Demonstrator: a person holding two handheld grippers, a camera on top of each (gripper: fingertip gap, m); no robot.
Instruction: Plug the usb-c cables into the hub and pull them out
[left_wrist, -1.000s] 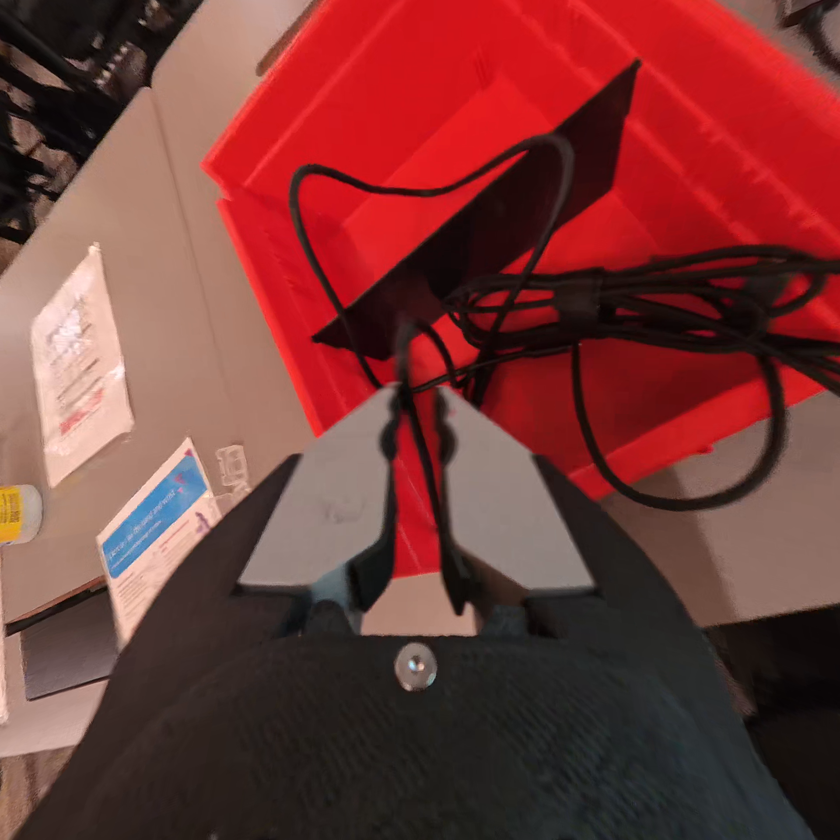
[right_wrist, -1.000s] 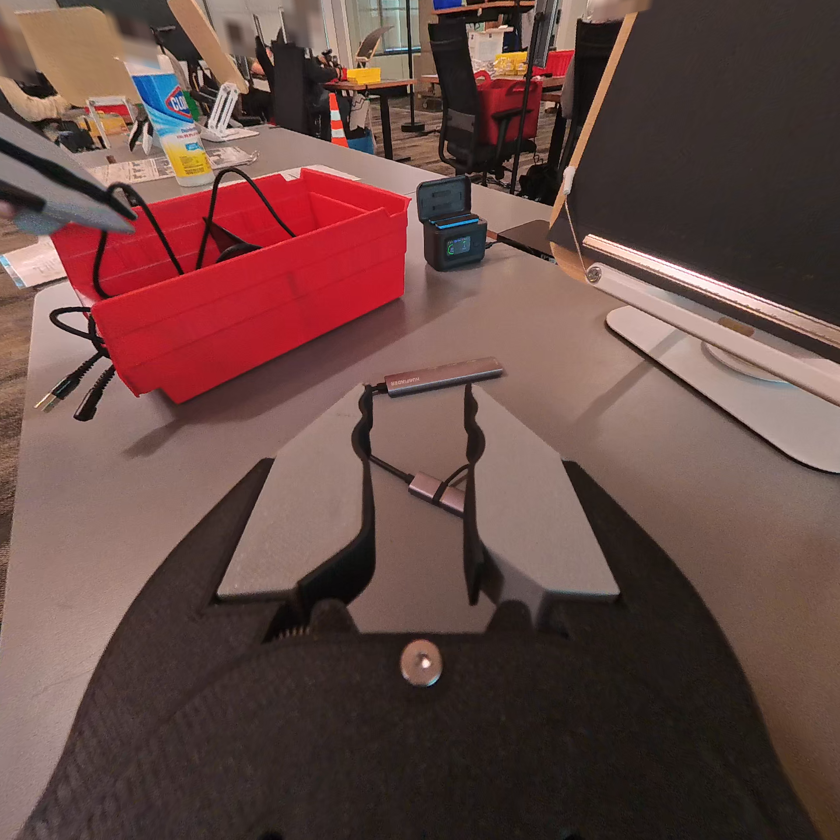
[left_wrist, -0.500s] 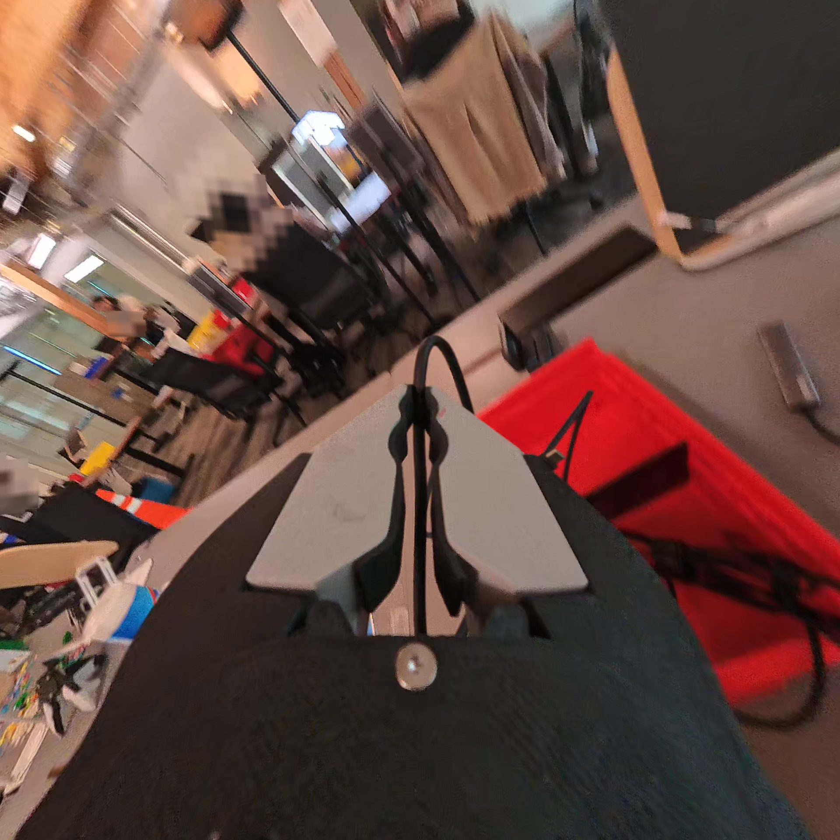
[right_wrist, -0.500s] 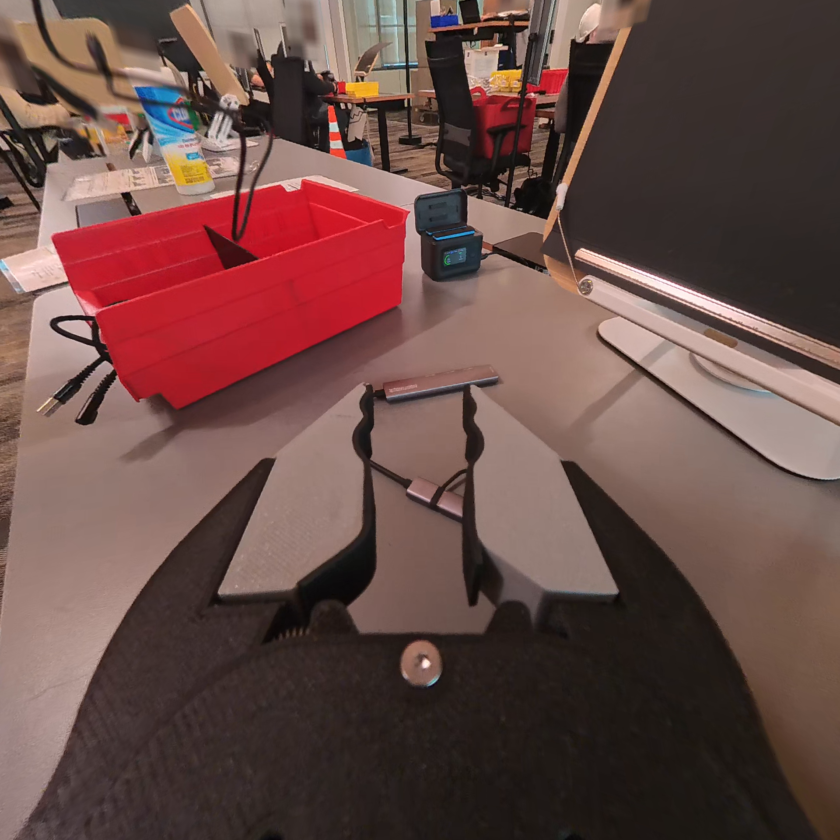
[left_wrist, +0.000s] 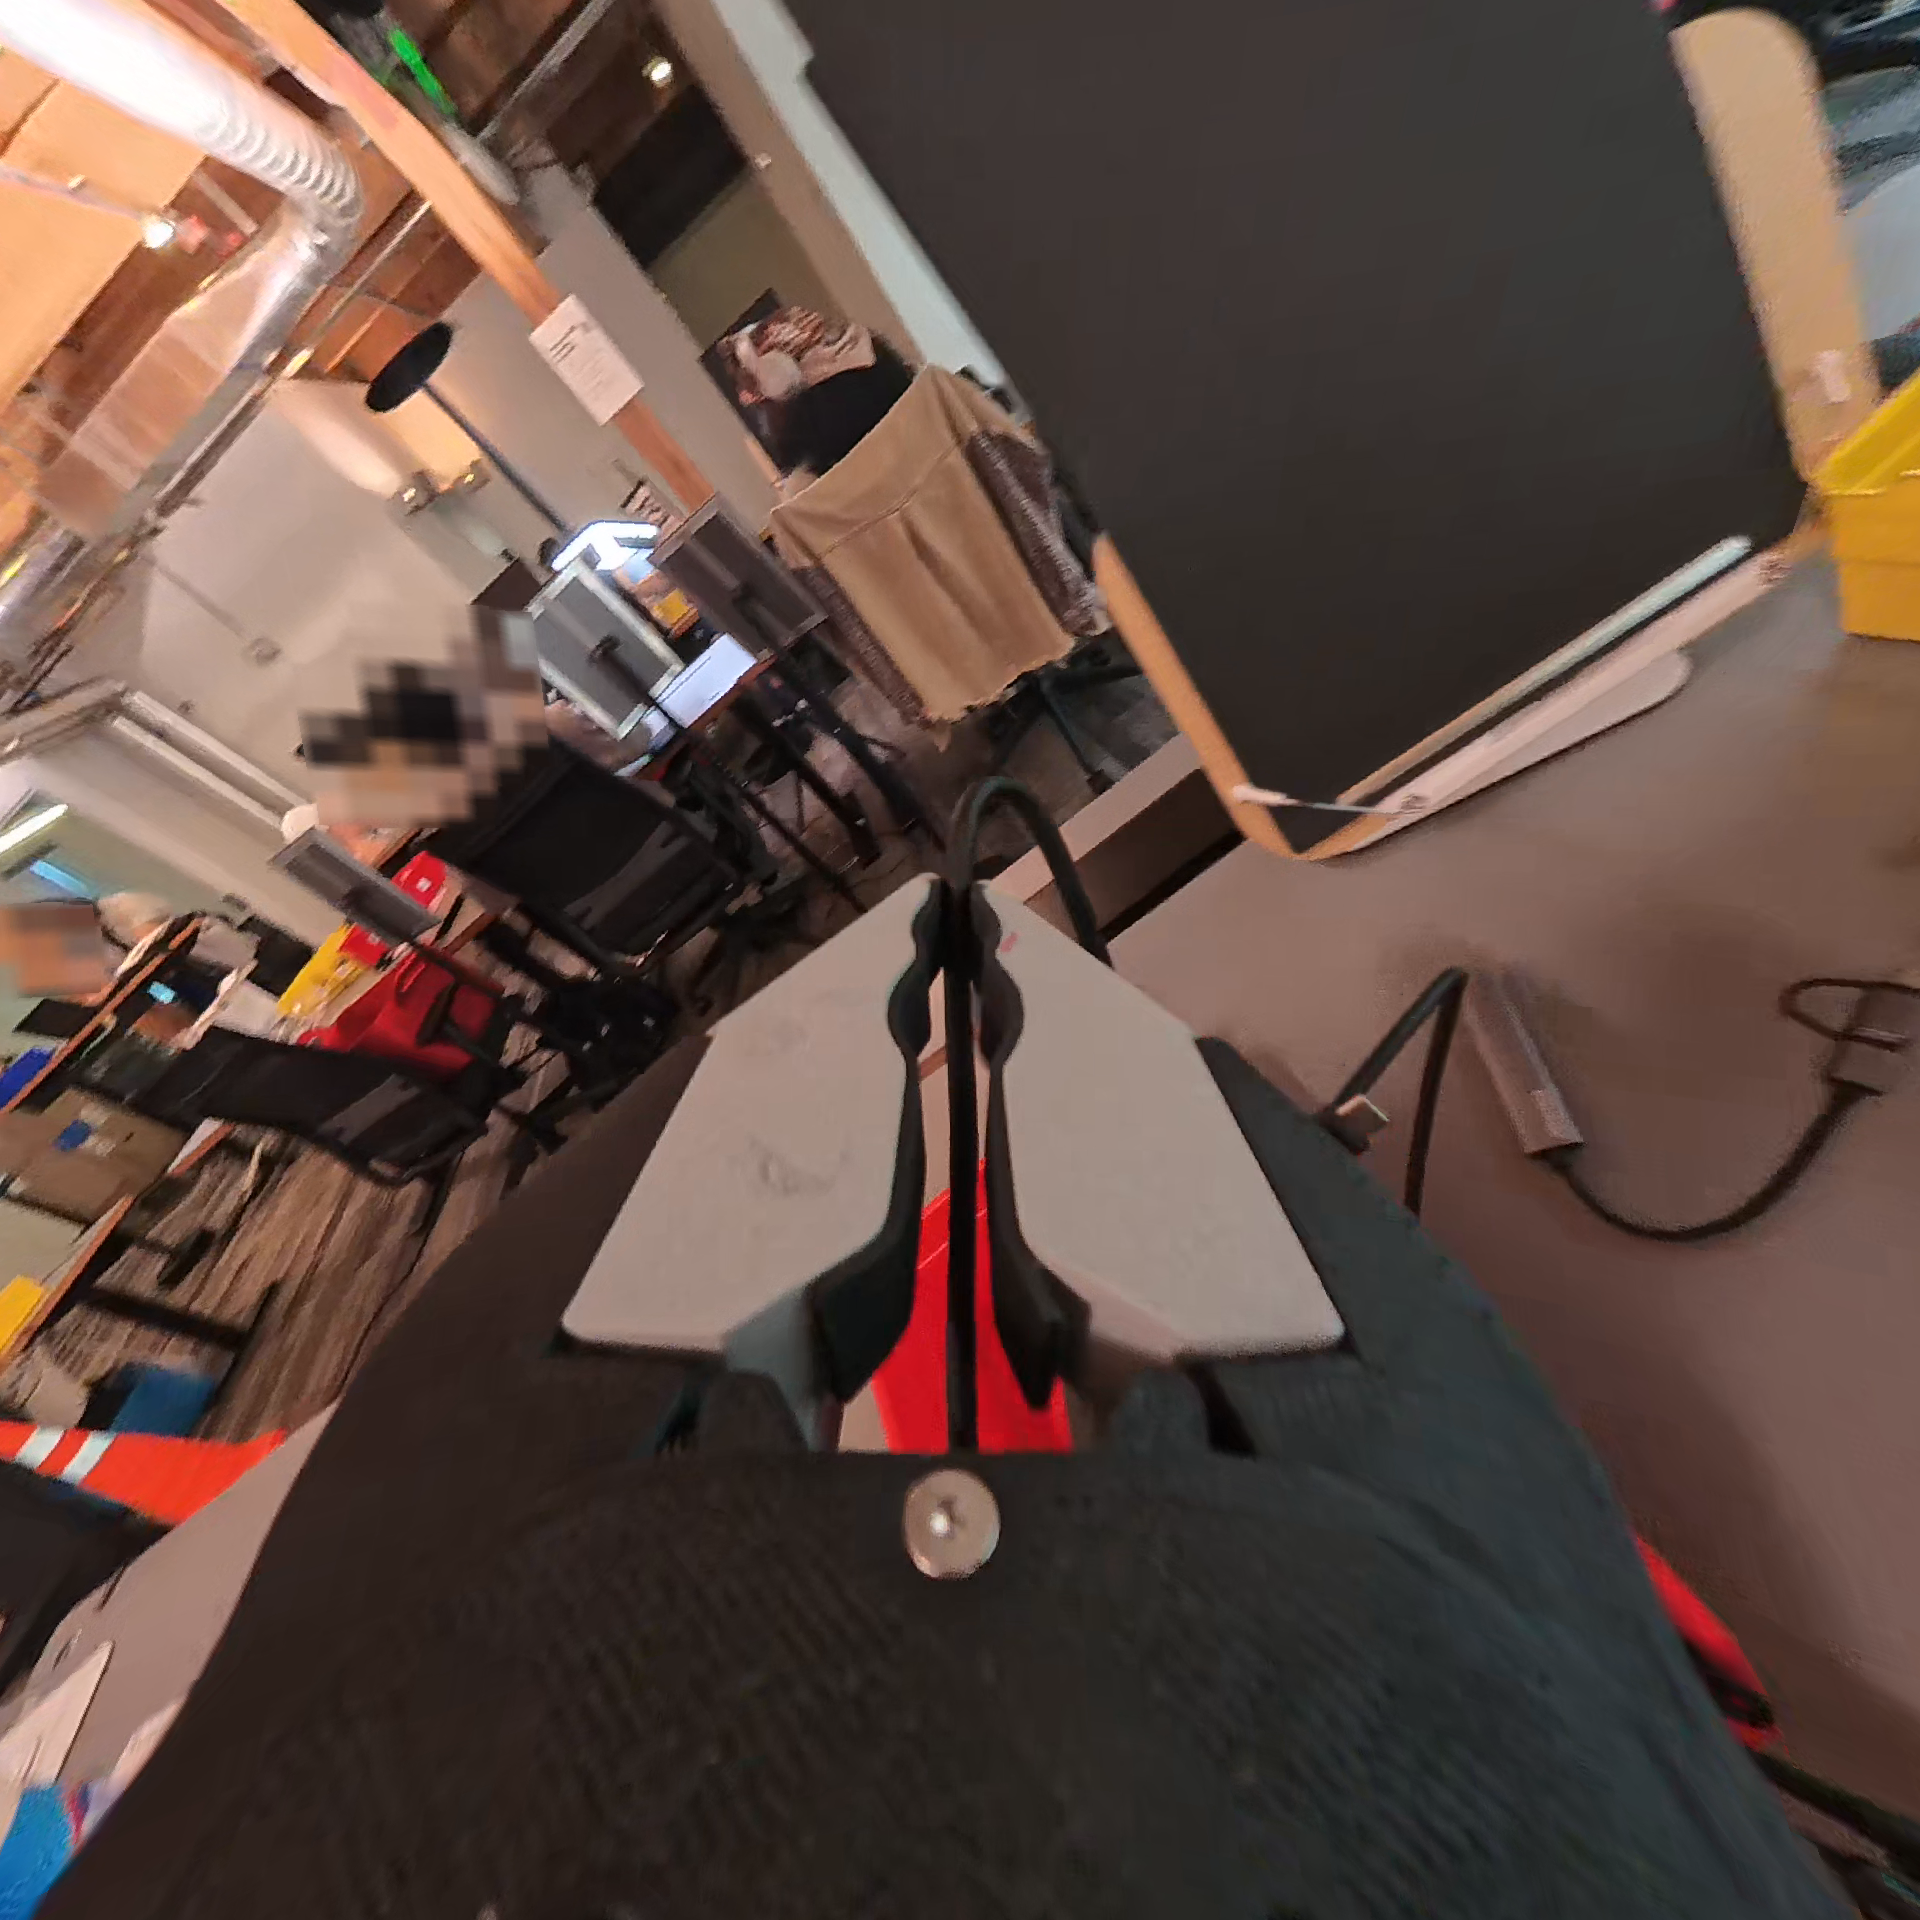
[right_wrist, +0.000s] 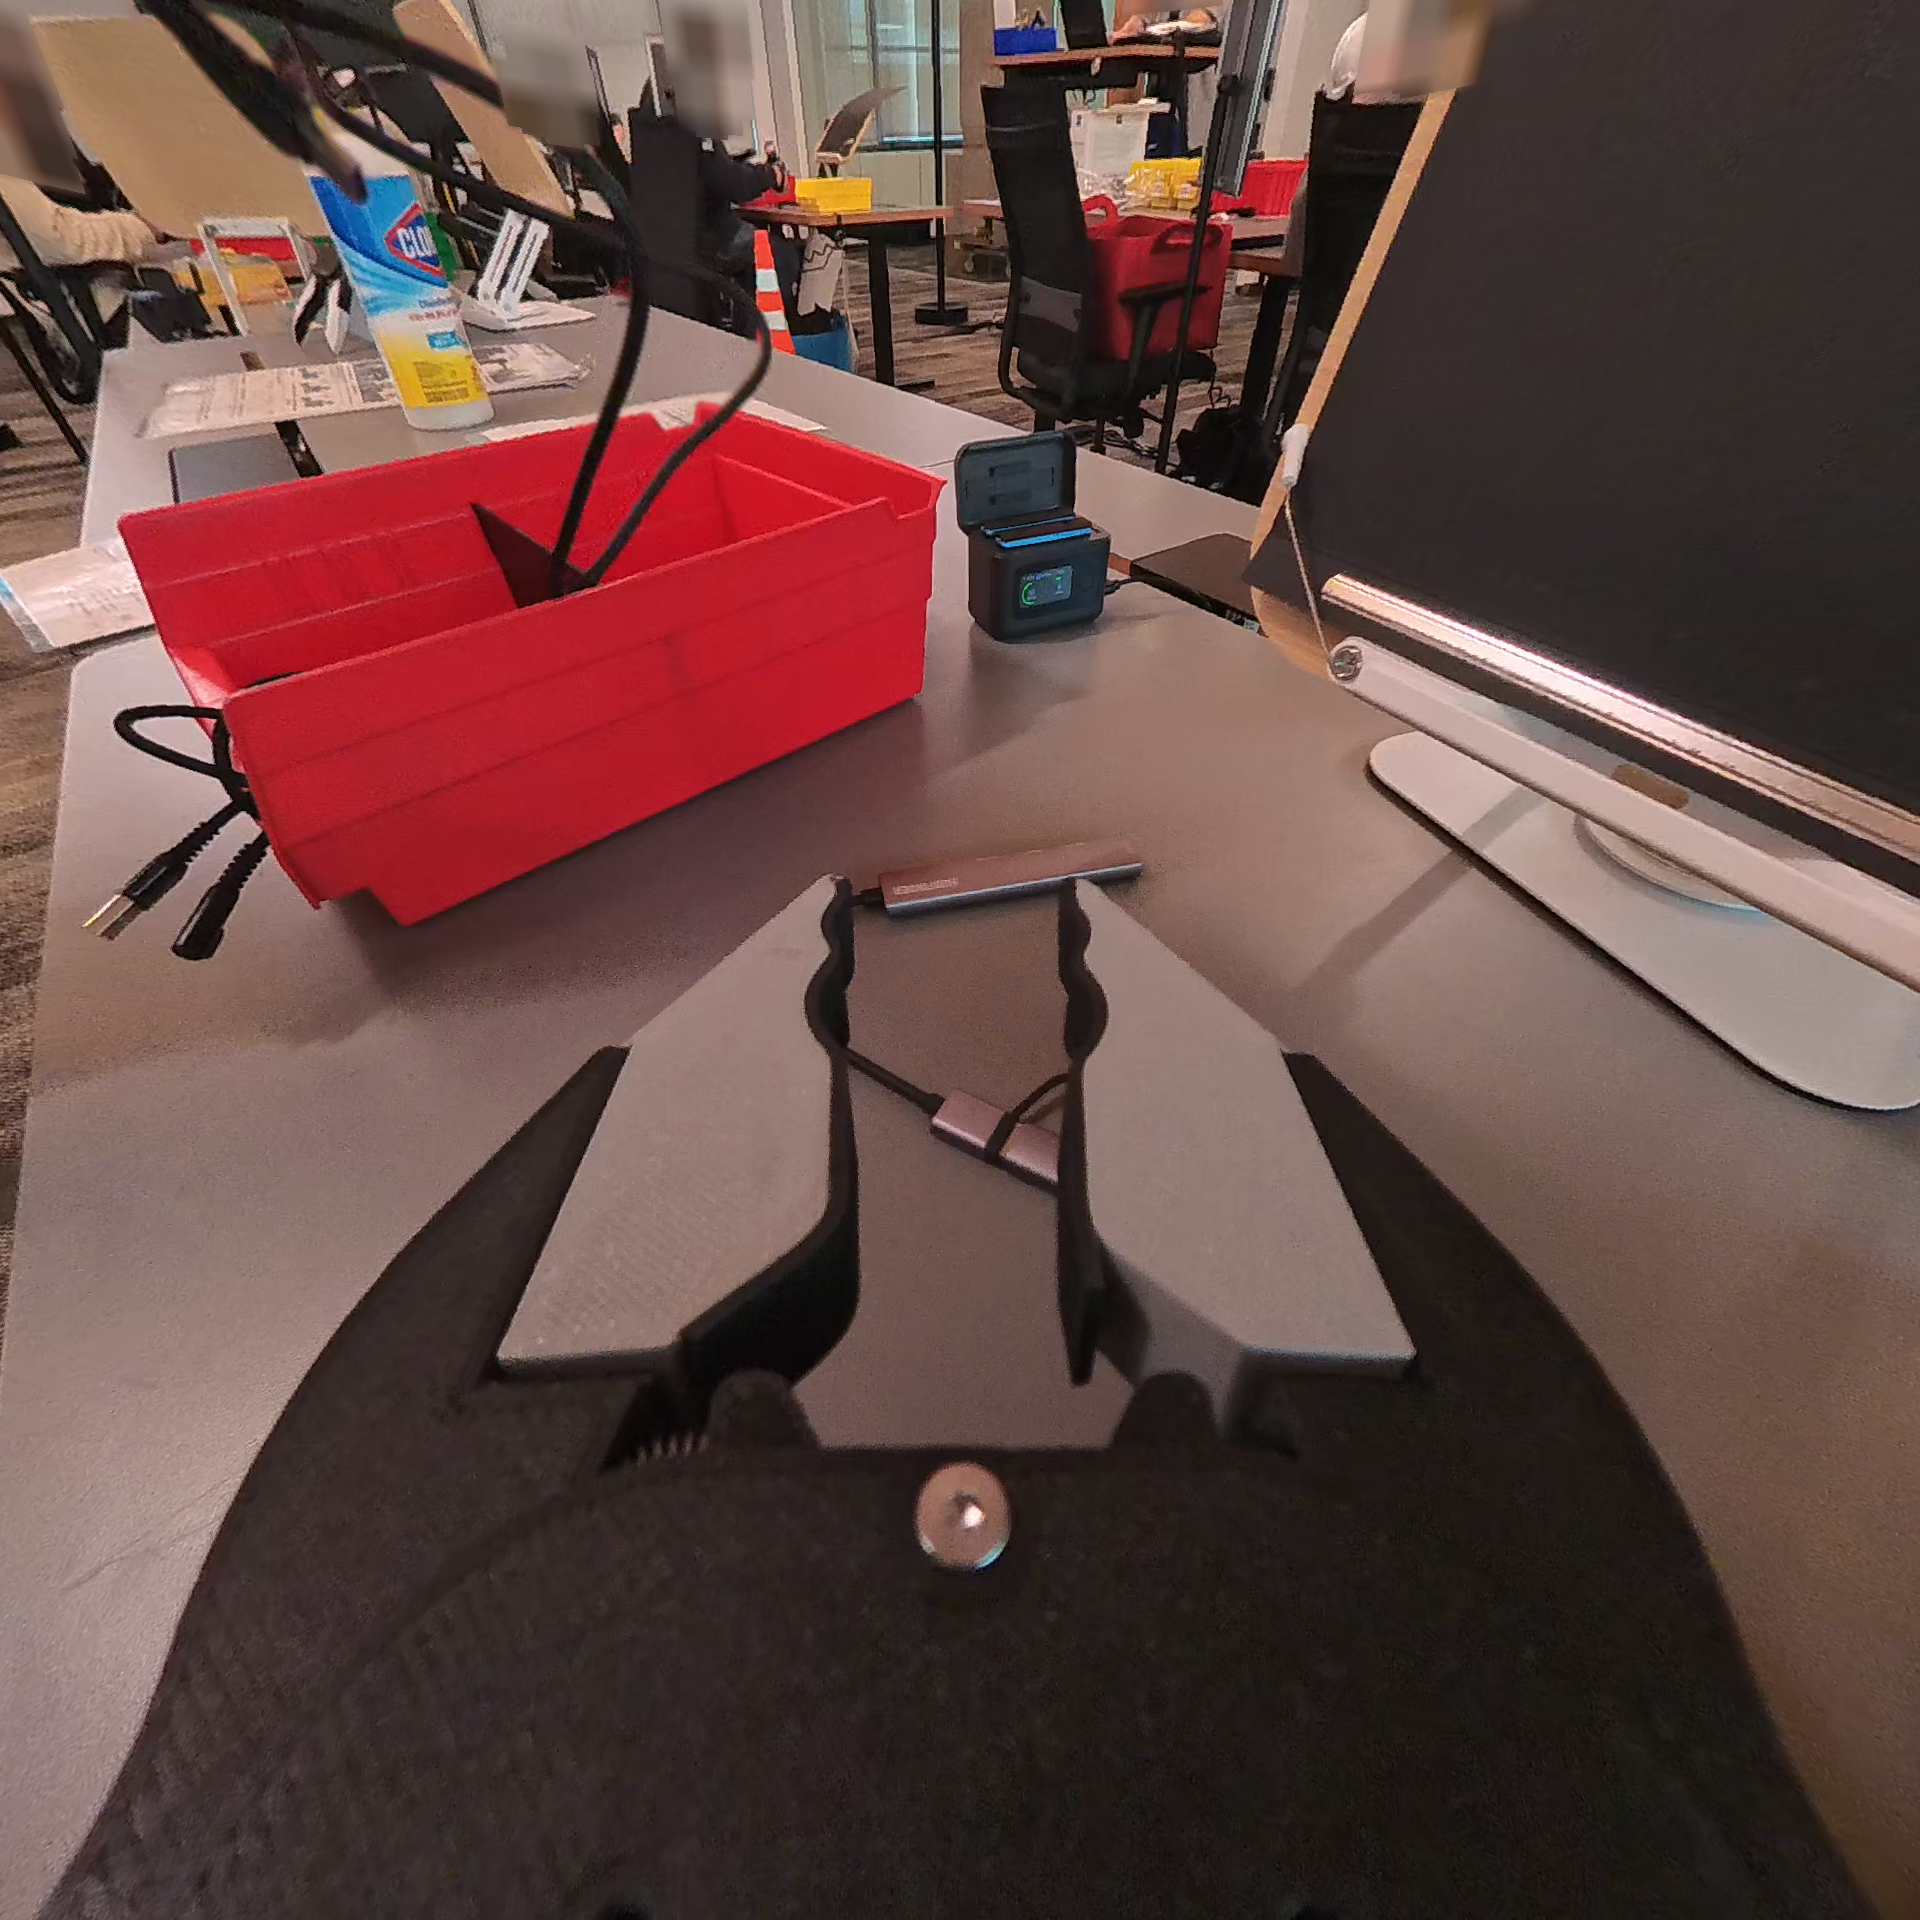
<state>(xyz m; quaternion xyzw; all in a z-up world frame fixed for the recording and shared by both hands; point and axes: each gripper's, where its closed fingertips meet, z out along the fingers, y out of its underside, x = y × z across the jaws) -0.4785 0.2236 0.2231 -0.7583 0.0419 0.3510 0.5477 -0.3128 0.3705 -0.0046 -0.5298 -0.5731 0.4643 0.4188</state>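
the right gripper (right_wrist: 956, 914) is hovering low over the grey table (right_wrist: 312, 1143) with its fingers standing apart and nothing between them. in the gap between the fingers a small grey adapter plug (right_wrist: 982, 1127) is lying flat on the table, and a thin black lead (right_wrist: 883, 1081) is running from it toward the left finger. just past the fingertips the slim grey hub (right_wrist: 1008, 878) is lying flat on the table, crosswise to the gripper. beyond it to the left a red bin (right_wrist: 582, 707) is sitting on the table with a black divider (right_wrist: 514, 556) inside, and two black cables (right_wrist: 665, 416) are rising out of it toward the upper left, where the view is blurring. two more cable ends (right_wrist: 166, 904) are lying on the table beside the bin's left end. behind the bin a small dark charging case (right_wrist: 1034, 566) is standing with its lid up, and a monitor on a silver stand (right_wrist: 1662, 914) is filling the right side.

the left gripper (left_wrist: 961, 909) is being held up in the air, its fingers pressed together on a black usb-c cable (left_wrist: 961, 1143) that is running up the narrow slot and looping over the tips. the cable's connector end (left_wrist: 1361, 1114) is dangling to the right of the gripper, above the table and near the hub (left_wrist: 1527, 1081) in the left wrist view.
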